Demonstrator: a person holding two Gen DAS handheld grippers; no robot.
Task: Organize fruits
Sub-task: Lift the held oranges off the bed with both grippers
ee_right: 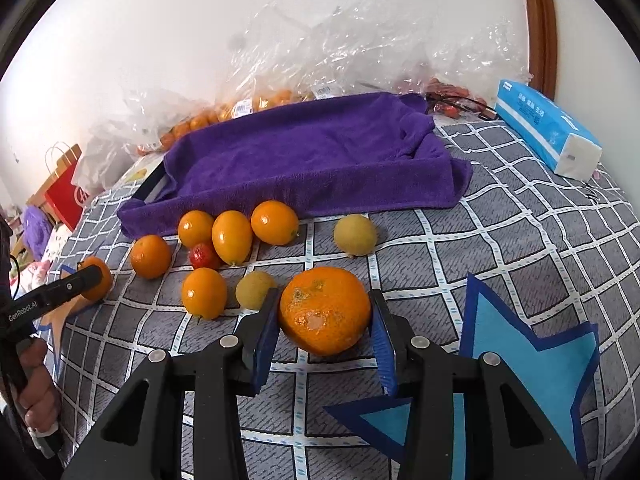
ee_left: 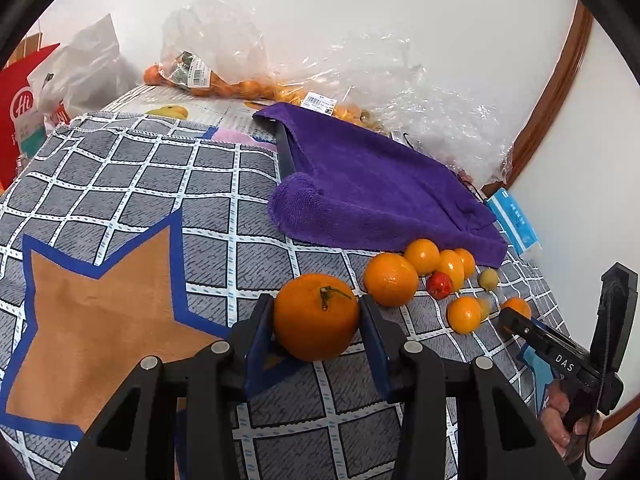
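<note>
Item, purple towel-lined tray (ee_right: 304, 156), upper centre, judged the destination; left gripper (ee_left: 316, 320), jaws clamped on stemmed orange (ee_left: 316, 316), bottom centre, stem toward camera, roundish without a clear long axis; right gripper (ee_right: 326, 320), jaws bracketing blemished orange (ee_right: 325, 310), contact uncertain; next: carry both to tray.

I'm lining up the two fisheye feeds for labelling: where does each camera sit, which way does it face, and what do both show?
Left wrist: on the left gripper, looking along its fingers, which clasp a stemmed round orange; the right gripper and a hand show at right.
Right wrist: on the right gripper, facing a blemished round orange between its fingers; the left gripper and a hand show at left.
Shared: purple terry towel, small red fruit, grey checked cloth.
</note>
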